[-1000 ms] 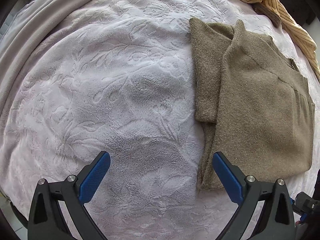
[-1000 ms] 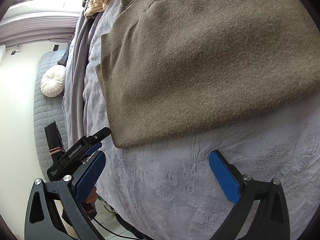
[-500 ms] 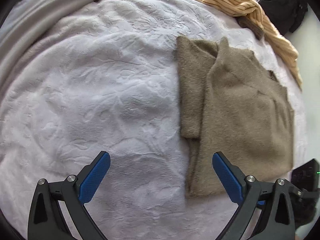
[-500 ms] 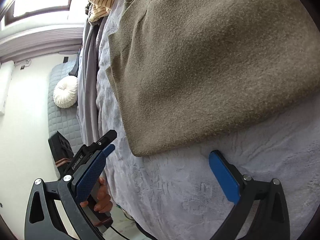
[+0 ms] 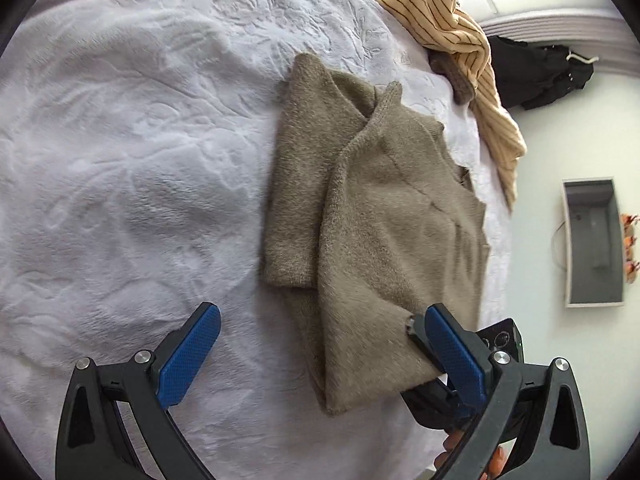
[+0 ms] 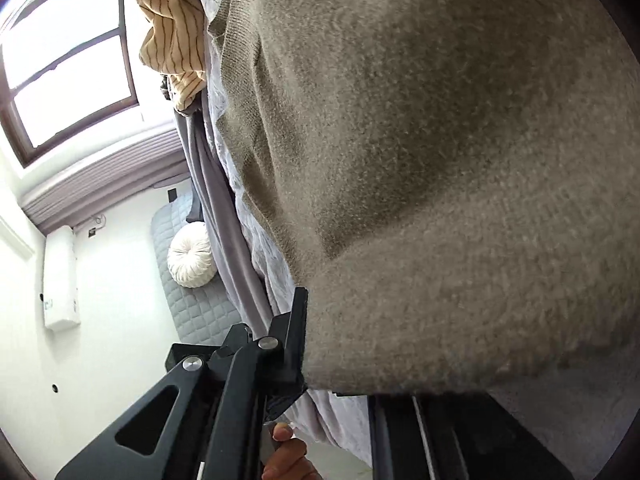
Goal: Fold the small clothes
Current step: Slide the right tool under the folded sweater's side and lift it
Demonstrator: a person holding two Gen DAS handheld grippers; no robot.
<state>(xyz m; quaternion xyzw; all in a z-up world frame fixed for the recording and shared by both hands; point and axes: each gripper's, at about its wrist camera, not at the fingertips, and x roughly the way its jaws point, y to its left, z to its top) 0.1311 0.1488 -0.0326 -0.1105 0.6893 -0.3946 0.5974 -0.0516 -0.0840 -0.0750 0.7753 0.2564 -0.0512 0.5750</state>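
Left wrist view: left hand-held gripper (image 5: 320, 354) spread wide, empty, above a white bedspread (image 5: 132, 152) bearing a half-folded olive sweater (image 5: 380, 216), striped garment (image 5: 448, 28) beyond; right wrist view: right hand-held gripper (image 6: 316, 360) clamped on the sweater's raised hem corner, sweater filling the frame.
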